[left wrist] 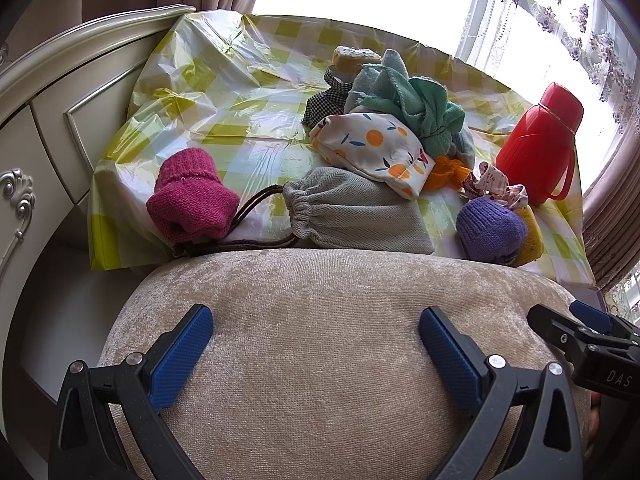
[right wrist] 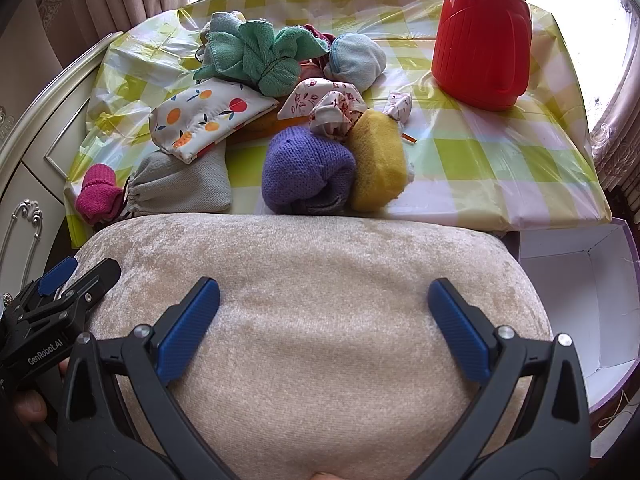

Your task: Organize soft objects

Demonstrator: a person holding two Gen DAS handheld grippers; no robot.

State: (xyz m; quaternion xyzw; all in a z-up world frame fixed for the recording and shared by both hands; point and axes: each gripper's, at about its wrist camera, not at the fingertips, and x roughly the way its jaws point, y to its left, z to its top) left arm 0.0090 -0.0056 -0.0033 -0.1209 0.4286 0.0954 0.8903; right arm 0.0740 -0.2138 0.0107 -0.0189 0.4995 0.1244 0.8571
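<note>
Soft objects lie on a table with a yellow-green checked plastic cover [left wrist: 224, 92]: a pink knit sock [left wrist: 192, 200] [right wrist: 96, 192], a grey drawstring pouch [left wrist: 360, 216] [right wrist: 180, 192], an orange-print pouch [left wrist: 376, 152] [right wrist: 204, 120], a green towel [left wrist: 416, 108] [right wrist: 260, 56], a purple knit ball [left wrist: 490, 228] [right wrist: 306, 170] and a yellow sponge [right wrist: 378, 164]. My left gripper [left wrist: 316, 344] and right gripper [right wrist: 324, 324] are both open and empty above a beige cushioned stool [left wrist: 328, 360] [right wrist: 320, 320] in front of the table.
A red thermos [left wrist: 540, 144] [right wrist: 484, 36] stands at the table's right. A white open box [right wrist: 576, 304] sits low at the right, beside the stool. A white cabinet [left wrist: 44, 128] is at the left. Curtains and a bright window are behind.
</note>
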